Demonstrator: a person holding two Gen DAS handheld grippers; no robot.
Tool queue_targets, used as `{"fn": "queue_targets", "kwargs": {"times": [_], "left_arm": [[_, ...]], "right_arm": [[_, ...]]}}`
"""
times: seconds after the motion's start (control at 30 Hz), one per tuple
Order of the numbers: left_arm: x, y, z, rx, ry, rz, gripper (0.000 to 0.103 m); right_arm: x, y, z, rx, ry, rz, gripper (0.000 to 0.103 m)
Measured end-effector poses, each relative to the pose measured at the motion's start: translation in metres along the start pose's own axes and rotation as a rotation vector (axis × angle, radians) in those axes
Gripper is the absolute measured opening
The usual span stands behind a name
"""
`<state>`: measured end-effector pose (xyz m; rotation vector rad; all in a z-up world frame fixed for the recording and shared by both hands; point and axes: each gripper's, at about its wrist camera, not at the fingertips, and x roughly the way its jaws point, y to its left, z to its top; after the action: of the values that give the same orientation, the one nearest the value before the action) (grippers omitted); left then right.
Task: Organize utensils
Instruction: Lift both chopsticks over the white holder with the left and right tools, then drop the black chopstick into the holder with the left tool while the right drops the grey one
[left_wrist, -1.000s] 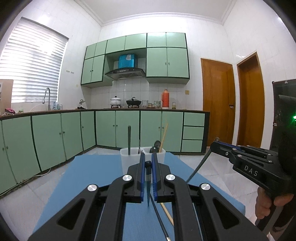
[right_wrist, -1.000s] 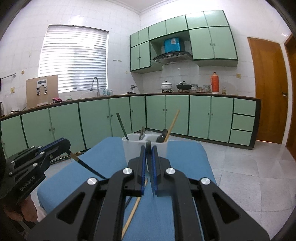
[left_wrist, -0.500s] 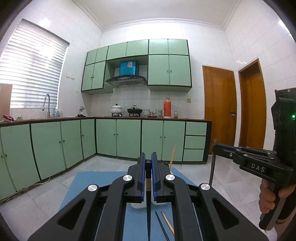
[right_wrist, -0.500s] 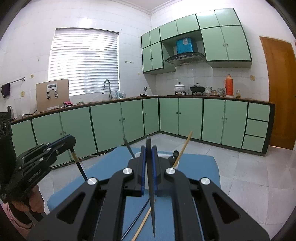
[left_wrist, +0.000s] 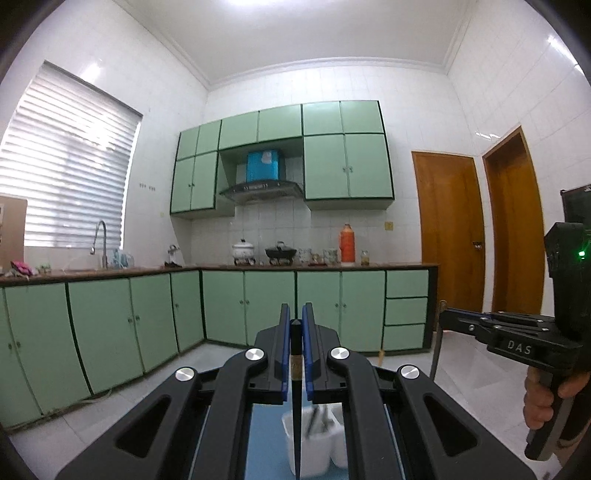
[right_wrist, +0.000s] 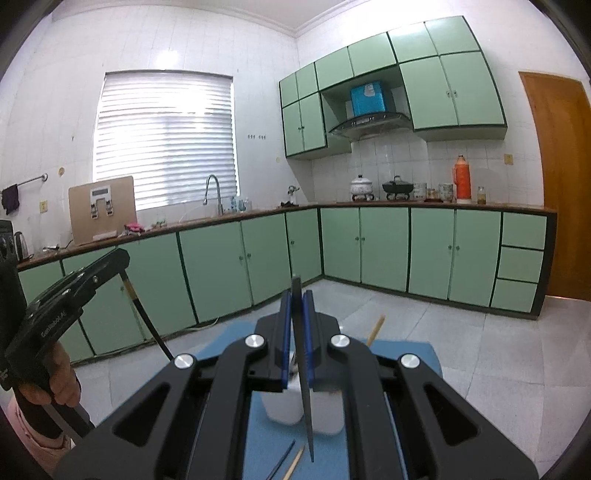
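- Compared with one second ago, both grippers are higher: the white utensil holder (left_wrist: 314, 439) has gone from centre to 6 o'clock in the left wrist view.
- The left gripper (left_wrist: 294, 343) pinches a dark chopstick (left_wrist: 296, 406) that hangs toward the holder.
- The right gripper (right_wrist: 296, 332) pinches a dark flat utensil (right_wrist: 306, 406), its tip over the blue mat (right_wrist: 266, 439).
- On the mat at 6 o'clock lie a wooden chopstick (right_wrist: 296, 458) and a dark chopstick (right_wrist: 282, 459); open floor lies at 3 o'clock.
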<state>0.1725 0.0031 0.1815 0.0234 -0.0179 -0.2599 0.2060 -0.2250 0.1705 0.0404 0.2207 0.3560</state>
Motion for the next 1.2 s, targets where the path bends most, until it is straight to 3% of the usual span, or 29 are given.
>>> {"fn": "queue_targets", "kwargs": {"times": [0.27, 0.47, 0.7, 1.2], "left_arm": [[0.058, 0.006, 0.014, 0.012, -0.03, 0.007, 0.006], [0.102, 0.005, 0.011, -0.014, -0.022, -0.025, 0.006], [0.14, 0.008, -0.021, -0.027, 0.057, -0.05, 0.006], [0.163, 0.024, -0.077, -0.082, 0.213, -0.061, 0.006]], "right_arm": [[0.044, -0.012, 0.03, -0.002, -0.04, -0.017, 0.005], [0.085, -0.024, 0.028, 0.011, -0.057, -0.048, 0.005], [0.127, -0.04, -0.005, 0.071, -0.012, -0.043, 0.005], [0.136, -0.048, -0.071, 0.141, 0.073, -0.067, 0.005]]}}
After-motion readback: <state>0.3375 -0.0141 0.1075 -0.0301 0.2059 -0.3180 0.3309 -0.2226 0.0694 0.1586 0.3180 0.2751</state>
